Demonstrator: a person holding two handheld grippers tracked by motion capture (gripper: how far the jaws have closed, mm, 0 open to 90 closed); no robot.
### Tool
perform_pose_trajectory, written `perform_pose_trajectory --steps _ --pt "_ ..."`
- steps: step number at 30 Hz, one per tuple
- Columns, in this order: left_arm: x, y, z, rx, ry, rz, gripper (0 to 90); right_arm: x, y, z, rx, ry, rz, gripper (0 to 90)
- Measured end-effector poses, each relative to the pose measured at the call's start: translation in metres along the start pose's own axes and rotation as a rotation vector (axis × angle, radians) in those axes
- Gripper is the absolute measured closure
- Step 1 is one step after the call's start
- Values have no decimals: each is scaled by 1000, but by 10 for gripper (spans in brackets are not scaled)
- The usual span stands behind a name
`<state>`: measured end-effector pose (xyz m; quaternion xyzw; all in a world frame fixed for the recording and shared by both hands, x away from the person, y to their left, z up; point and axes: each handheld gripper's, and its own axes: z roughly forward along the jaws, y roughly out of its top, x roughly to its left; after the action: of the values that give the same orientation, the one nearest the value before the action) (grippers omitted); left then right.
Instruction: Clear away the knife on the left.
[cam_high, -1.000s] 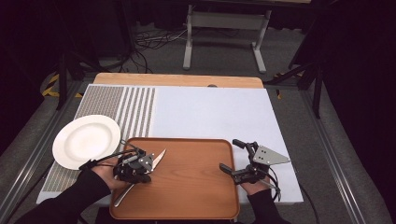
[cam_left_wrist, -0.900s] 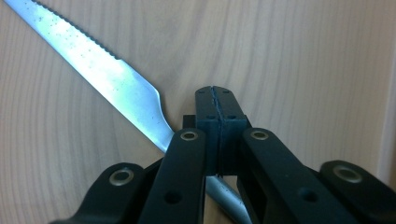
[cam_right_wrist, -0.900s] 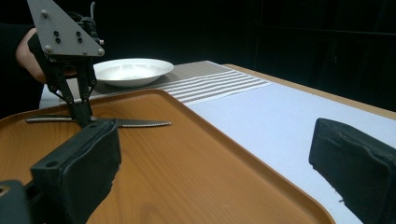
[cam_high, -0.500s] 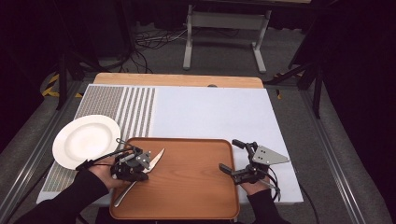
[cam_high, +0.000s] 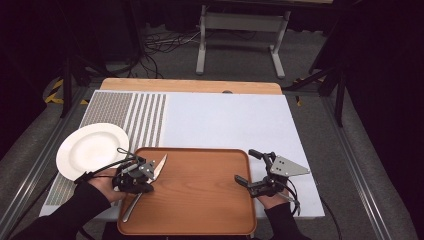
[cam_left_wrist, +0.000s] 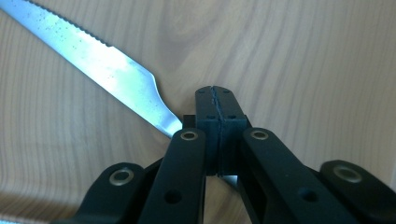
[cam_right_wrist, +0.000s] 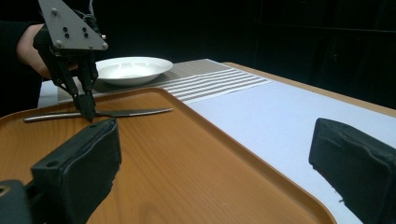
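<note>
knife (cam_high: 150, 184) clamped at its neck by my left gripper (cam_left_wrist: 218, 105), lifting off tray (cam_high: 200, 200); right gripper (cam_high: 248, 168) wide, empty.

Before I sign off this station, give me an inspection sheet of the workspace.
Surface: white mat with a striped left part, on a wooden table.
Job's things: knife on the tray; plate left of the tray.
Clutter: nothing seen.
Grippers: left gripper shut on the knife near where blade meets handle; right gripper open, at the tray's right edge.
Cables: one trails from each gripper; more lie on the floor.
Surroundings: dark, a grey stand behind.
</note>
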<state>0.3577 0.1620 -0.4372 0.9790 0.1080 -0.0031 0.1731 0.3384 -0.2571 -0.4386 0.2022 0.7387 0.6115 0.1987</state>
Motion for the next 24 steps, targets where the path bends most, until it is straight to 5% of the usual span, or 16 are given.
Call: perform_pose_trajectory --steps 24 --pt "5 -23 -5 -39 2 -59 900 0 0 1 3 -1 -3 27"
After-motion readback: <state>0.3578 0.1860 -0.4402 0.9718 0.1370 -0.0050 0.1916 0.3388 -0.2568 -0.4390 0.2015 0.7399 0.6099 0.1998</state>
